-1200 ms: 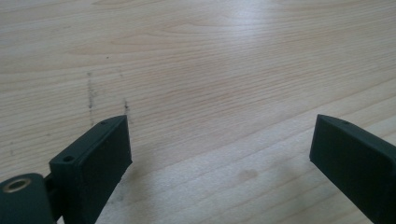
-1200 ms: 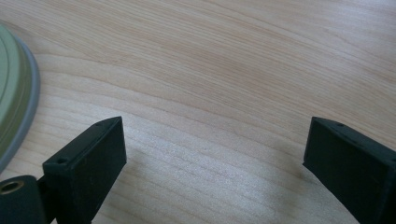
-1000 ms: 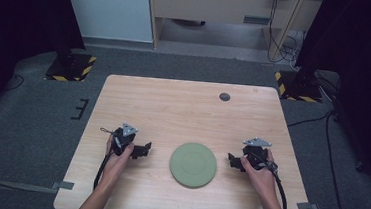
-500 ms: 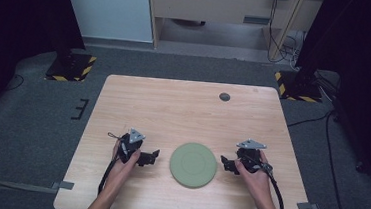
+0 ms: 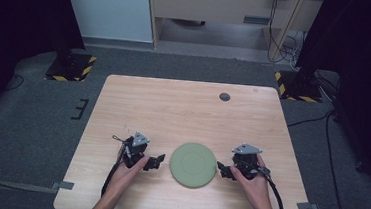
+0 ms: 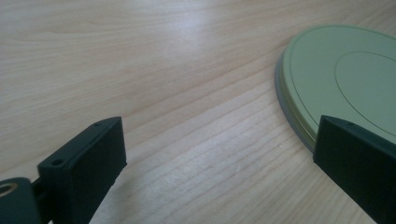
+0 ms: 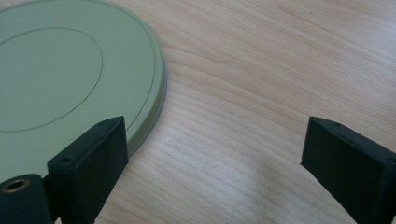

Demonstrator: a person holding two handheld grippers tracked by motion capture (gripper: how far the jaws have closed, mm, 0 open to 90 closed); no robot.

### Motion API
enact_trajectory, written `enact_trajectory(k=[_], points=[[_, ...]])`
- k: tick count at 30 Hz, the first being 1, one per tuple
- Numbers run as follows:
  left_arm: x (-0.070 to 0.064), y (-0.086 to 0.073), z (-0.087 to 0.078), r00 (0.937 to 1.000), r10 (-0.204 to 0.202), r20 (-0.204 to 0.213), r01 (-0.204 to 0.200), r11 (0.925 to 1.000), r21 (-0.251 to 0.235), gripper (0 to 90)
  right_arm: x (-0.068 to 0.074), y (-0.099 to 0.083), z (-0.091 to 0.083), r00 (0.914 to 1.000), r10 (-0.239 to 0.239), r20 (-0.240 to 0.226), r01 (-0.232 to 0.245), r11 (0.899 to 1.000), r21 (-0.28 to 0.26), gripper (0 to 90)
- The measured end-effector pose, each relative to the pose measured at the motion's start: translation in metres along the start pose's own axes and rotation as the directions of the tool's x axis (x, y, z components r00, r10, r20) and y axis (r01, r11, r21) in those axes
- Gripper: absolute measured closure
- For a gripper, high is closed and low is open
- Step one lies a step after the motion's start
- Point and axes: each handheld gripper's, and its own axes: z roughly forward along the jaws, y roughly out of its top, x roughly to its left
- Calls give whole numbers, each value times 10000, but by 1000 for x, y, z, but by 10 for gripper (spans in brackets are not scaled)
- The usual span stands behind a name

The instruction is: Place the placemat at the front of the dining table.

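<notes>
**Green plate flanked by both grippers, near edge of table**

Green plate (image 5: 193, 164) lies flat on wooden table (image 5: 173, 108), centre-front, nothing on it. Looks like two discs stacked w/ grey rim under the green – can't tell for sure.

Left gripper (image 5: 157, 162) just beside plate's left edge, jaws wide apart, holding nothing; in left gripper view one jaw overlaps plate rim (image 6: 299, 116), contact unclear. Right gripper (image 5: 221, 169) just beside right edge, jaws also spread, empty.

Small dark round spot (image 5: 224, 96) far side of table, well apart; too small to ID. Forearms cut off at bottom of high view.
</notes>
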Motion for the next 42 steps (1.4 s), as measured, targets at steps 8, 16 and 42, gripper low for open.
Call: enact_trajectory(k=[8, 16, 42], points=[[-11, 0, 2, 9986, 361, 376, -365, 9993, 99, 19, 7, -2, 0, 9997, -162, -190, 163, 9998, 68, 82], [-21, -2, 11, 9963, 655, 551, -686, 9961, 560, 22, 11, -8, 2, 9992, -299, -281, 303, 9994, 146, 90], [-21, -1, 17, 9990, 440, -108, -434, 9980, 464, 7, 15, -6, 2, 9996, -269, 20, 269, 9996, 119, 60]])
